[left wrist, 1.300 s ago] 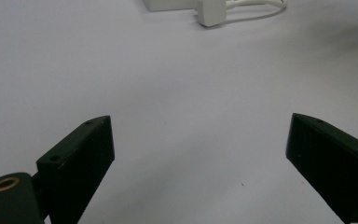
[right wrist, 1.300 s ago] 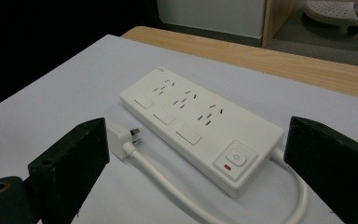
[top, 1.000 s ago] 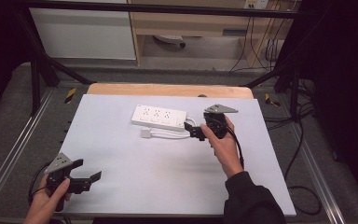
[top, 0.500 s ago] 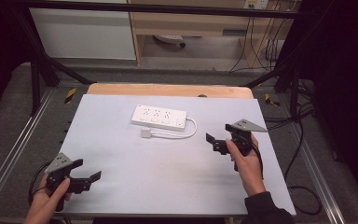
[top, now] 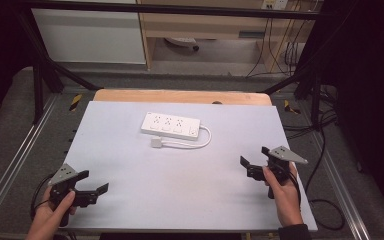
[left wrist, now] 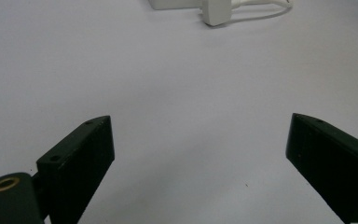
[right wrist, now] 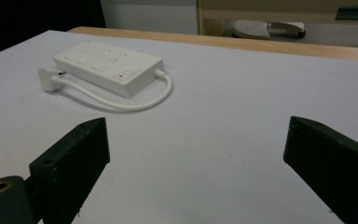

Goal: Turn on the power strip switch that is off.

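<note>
Power strip (top: 171, 125), white, far centre of table (top: 130, 165), plug (top: 157, 143) apparently just beside it | left gripper (top: 94, 187) near-left, released, empty | right gripper (top: 254, 159) near-right, released, empty

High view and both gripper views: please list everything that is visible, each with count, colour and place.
power strip: 1, white, far middle of the table, lying flat
cord: 1, white, loops from the strip's right end along its near side
plug: 1, white, on the table just in front of the strip's left part
table: 1, pale grey top with a wooden far edge
frame rails: 2, metal, left and right of the table
floor cables: several, black, right of the table
left gripper: 1, black, near left corner, fingers open, held by a hand
right gripper: 1, black, near right, fingers open, held by a hand
</note>
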